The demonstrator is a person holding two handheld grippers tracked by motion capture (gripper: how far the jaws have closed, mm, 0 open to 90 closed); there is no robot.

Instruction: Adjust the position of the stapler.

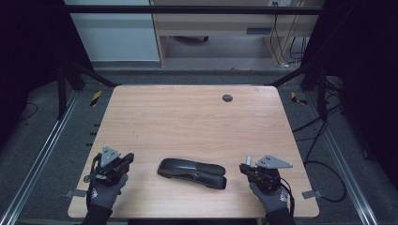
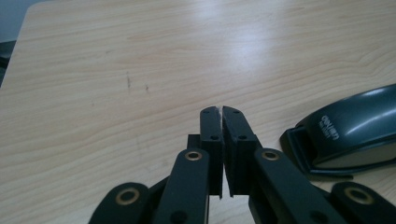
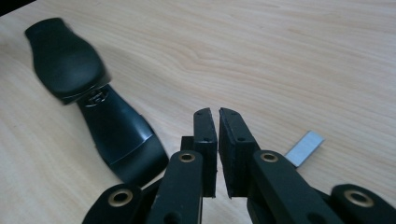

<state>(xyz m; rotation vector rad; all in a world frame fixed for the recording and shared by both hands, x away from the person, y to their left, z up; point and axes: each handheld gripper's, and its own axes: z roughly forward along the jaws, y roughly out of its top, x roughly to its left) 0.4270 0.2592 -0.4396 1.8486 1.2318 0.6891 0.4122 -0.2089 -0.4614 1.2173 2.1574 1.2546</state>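
Black linkage arms of both claws fill the foreground: left claw (image 2: 222, 112) and right claw (image 3: 215, 114) are each closed together on nothing. Between them on the pale wooden bench (image 1: 187, 112) lies a long black plastic-and-metal stapler (image 1: 191, 172), likely heavy, rigid, smooth; grip its narrow sides mid-body.

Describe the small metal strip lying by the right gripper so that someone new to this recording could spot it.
Start at the wooden table and find the black stapler near its front edge. Past the stapler's end, by the right gripper, lies a strip of staples. It is the one small, flat, silvery piece here; everything else nearby is black.
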